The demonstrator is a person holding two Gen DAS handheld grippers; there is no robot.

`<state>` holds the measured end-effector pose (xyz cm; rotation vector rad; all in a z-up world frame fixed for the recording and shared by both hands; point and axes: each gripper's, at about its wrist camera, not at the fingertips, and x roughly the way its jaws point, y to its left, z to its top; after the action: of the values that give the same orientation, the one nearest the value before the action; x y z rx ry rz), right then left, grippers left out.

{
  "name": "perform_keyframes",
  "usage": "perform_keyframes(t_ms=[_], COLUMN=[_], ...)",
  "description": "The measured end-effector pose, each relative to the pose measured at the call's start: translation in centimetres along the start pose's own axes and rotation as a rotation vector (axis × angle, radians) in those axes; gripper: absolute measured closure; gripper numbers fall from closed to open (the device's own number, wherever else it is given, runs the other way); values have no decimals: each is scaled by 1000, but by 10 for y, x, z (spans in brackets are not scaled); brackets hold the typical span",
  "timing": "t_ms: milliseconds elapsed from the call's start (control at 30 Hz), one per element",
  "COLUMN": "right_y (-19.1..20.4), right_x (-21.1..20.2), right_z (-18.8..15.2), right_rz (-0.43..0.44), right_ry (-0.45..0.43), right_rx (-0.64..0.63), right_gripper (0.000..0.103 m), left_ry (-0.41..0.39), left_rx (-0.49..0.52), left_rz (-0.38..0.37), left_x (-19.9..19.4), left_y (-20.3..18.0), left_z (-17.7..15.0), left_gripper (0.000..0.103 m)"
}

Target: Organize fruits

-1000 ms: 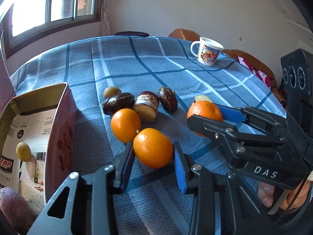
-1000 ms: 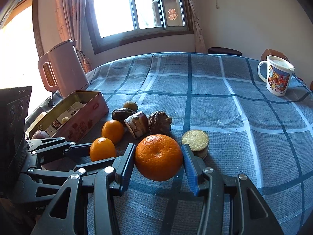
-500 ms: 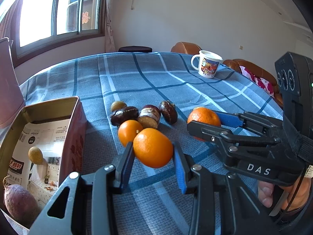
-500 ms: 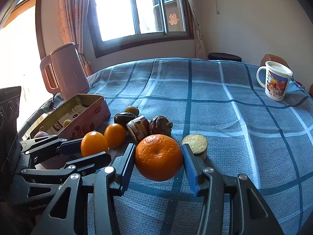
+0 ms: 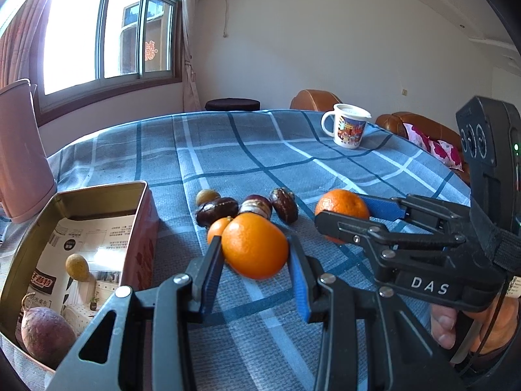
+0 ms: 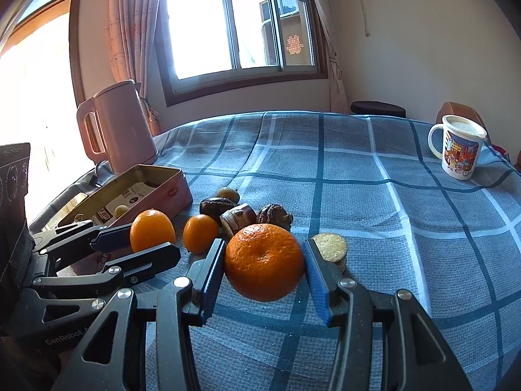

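Left gripper (image 5: 255, 262) jaws are clamping a smooth orange (image 5: 255, 245), lifted clear of the counter (image 5: 228, 150), tin (image 5: 97, 192) sitting left of them. Right gripper (image 6: 264, 268) jaws are gripping a dimpled mandarin (image 6: 264, 262), cut round piece (image 6: 330, 248) sitting just right.

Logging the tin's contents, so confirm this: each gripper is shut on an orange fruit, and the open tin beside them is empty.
Wrong only about the tin: the left wrist view shows a purple fruit and a small yellow-green fruit inside. The left gripper and right gripper are each shut on an orange fruit.
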<state>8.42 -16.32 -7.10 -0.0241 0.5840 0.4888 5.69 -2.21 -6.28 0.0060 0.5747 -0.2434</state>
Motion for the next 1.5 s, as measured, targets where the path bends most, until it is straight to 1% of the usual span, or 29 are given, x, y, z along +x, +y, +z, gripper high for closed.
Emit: perform_keyframes(t_ms=[933, 1500], right_y=[3, 6], right_x=[-12, -19], right_z=[-2, -3], right_rz=[-7, -22], right_ry=[-68, -113], right_rx=[-20, -37], right_gripper=[53, 53], left_ry=[-97, -152], left_rx=[42, 68], left_rz=[50, 67], left_x=[-18, -28], left_y=[-9, -14], left_z=[-2, -5], left_gripper=[63, 63])
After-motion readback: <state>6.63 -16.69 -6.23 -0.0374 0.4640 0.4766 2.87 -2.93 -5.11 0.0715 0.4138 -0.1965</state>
